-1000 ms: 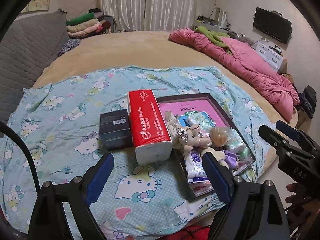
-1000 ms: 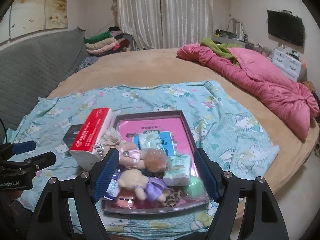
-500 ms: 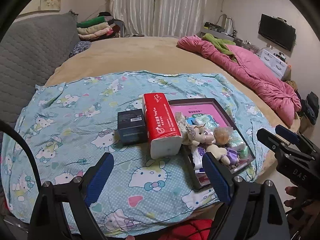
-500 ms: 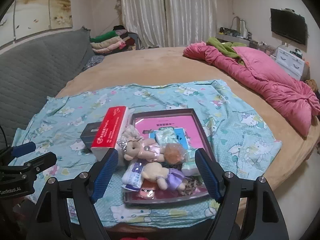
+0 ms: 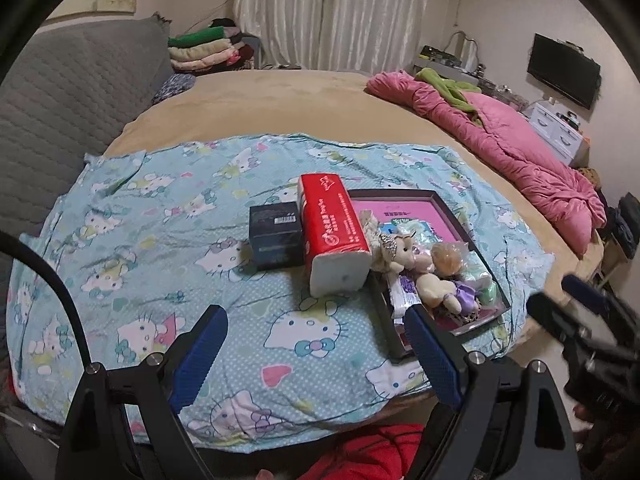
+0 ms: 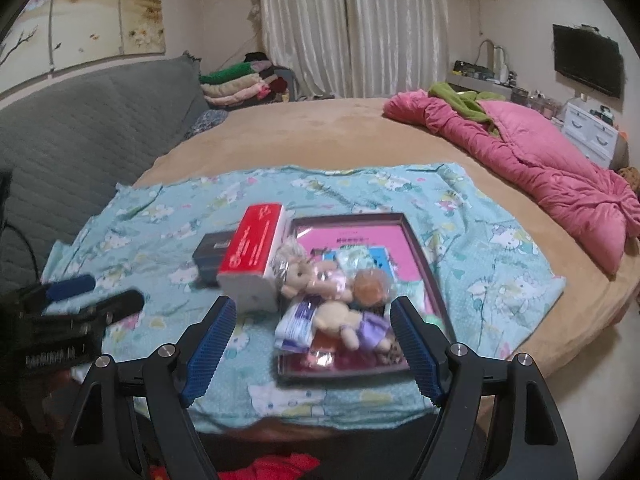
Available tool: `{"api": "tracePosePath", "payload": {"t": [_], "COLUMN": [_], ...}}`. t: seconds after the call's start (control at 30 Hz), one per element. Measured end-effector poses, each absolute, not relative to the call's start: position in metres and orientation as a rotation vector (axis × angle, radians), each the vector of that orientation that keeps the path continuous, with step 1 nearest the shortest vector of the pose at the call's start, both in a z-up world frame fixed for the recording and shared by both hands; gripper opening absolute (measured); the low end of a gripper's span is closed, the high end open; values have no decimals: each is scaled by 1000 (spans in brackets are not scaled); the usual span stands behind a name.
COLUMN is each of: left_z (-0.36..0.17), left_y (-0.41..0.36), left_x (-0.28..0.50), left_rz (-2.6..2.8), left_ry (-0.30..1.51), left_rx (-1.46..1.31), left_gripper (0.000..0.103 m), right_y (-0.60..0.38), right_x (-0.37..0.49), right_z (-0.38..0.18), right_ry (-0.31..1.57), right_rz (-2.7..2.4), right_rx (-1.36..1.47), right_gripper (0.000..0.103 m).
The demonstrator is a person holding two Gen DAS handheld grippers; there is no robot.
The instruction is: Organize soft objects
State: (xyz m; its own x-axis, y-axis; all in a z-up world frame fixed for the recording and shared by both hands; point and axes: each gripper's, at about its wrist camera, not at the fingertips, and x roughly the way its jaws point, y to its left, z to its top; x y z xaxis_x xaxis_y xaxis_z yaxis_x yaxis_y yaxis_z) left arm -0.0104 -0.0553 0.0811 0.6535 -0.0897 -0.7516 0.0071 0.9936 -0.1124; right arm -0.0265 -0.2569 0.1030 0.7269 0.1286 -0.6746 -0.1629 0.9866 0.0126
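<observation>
Both grippers are hanging released over the near edge of the bed: I am keeping the left gripper (image 5: 316, 344) spread wide with only the cartoon-cat sheet (image 5: 160, 248) showing between its blue pads, and the right gripper (image 6: 312, 340) equally empty, its fingers framing the near end of the tray (image 6: 416, 240) without touching anything.

I am reading the task as mostly done, judging only from how things lie. The soft things are already sitting heaped in the tray's near half: a grey-haired plush doll (image 5: 394, 250), a cream plush in a purple dress (image 6: 352, 320), a bagged orange puff (image 6: 372, 284), a pale green tissue pack (image 5: 480, 284) and a white-and-purple wipes pack (image 6: 298, 322) that is leaning on the tray's near-left rim. The far half of the tray is lying bare, showing its pink lining.

What I am still weighing is the red tissue pack (image 5: 332, 228), which is lying on the sheet just beside the tray's left wall, and the dark box (image 5: 276, 232) touching its other side. The tissue pack looks soft enough to belong with the rest; the box looks rigid, so I am guessing it stays out. The pile looks loose rather than neatly placed, so some tidying may remain.
</observation>
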Motion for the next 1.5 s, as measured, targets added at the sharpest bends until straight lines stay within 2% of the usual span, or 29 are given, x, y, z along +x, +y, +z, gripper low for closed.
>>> {"api": "tracePosePath", "payload": {"t": [0.6, 1.5], "left_z": [60, 49], "left_y": [-59, -67], "left_x": [-27, -24], "left_rz": [-29, -32], "left_ry": [930, 959], "left_rx": [-86, -66], "left_gripper": [90, 90], "right_y": [-250, -254], "right_x": [-32, -27], "right_z": [69, 66], "right_ry": [811, 820], "right_rz": [182, 178], "right_rx": [-64, -55], "right_gripper": [81, 81]}}
